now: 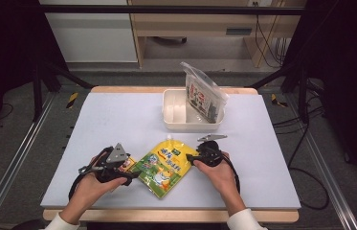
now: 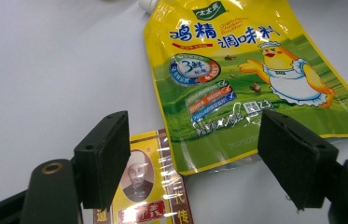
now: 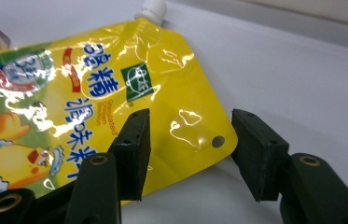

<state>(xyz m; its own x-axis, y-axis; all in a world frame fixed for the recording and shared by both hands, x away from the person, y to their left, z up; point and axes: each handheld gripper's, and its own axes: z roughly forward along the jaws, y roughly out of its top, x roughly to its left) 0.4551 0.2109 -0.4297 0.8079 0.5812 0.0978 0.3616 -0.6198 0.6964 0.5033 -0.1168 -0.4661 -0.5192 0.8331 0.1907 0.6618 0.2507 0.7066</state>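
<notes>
A yellow and green spouted seasoning pouch (image 1: 165, 164) lies flat near the table's front, white cap (image 3: 150, 11) pointing away. My left gripper (image 1: 130, 173) stands open at the pouch's left bottom edge (image 2: 218, 156), over a small yellow and red packet (image 2: 150, 196) that shows a portrait. My right gripper (image 1: 191, 158) is open too, its jaws straddling the pouch's right corner (image 3: 199, 135) with the punched hole. Neither gripper holds anything.
A white rectangular bin (image 1: 173, 111) stands at the back middle of the grey mat (image 1: 118, 115), with a clear bag of dark printed items (image 1: 204, 93) leaning in it. Metal frame rails run along both sides of the table.
</notes>
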